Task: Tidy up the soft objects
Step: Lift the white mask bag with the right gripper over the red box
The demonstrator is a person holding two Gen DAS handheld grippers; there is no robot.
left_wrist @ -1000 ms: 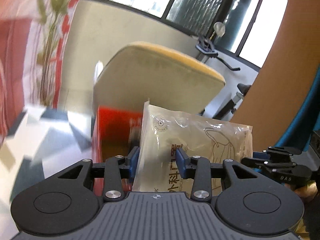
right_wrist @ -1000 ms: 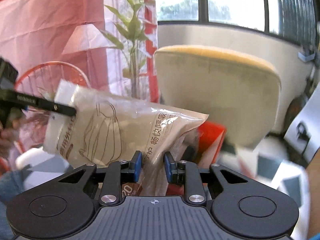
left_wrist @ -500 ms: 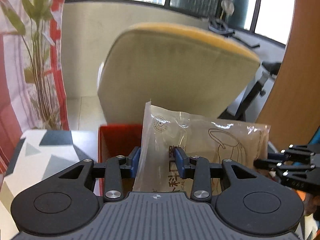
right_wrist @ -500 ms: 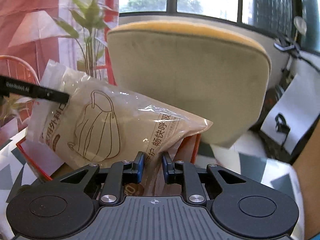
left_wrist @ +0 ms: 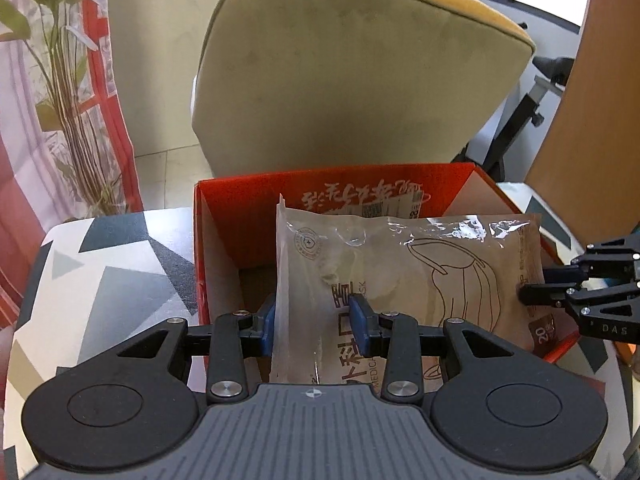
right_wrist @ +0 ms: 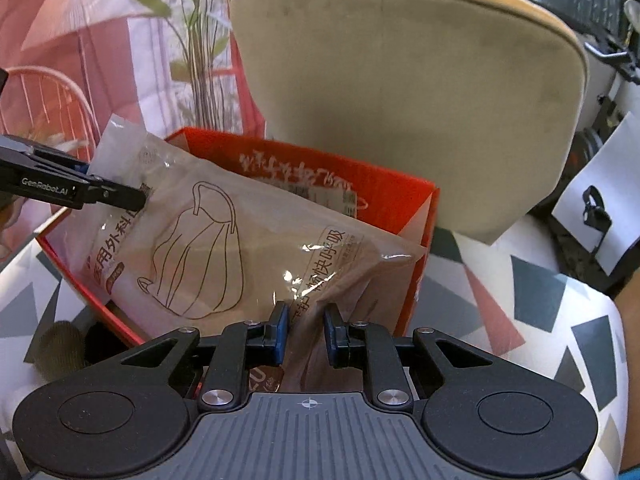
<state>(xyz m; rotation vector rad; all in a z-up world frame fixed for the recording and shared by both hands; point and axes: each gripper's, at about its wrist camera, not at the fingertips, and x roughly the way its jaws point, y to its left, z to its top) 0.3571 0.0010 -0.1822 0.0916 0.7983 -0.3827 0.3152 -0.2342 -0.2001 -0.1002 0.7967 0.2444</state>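
A clear plastic pack of brown face masks point(left_wrist: 404, 276) with a mask drawing hangs over an open red cardboard box point(left_wrist: 224, 204). My left gripper point(left_wrist: 314, 322) is shut on the pack's left end. My right gripper point(right_wrist: 306, 334) is shut on its right end; it also shows in the left wrist view point(left_wrist: 532, 294). The pack point(right_wrist: 208, 248) sits partly inside the red box point(right_wrist: 404, 196), slanting down to the right. The left gripper shows in the right wrist view point(right_wrist: 140, 198) at the pack's upper left corner.
The box stands on a table with a grey, white and pink triangle pattern point(left_wrist: 100, 264). A beige chair back with a yellow edge point(left_wrist: 340, 68) rises just behind the box. A potted plant point(left_wrist: 68, 80) and red curtain stand at the left.
Both grippers have lowered the mask pack, held between them, down over and partly into the red box. The views tilted downward, so the table and box interior now show.
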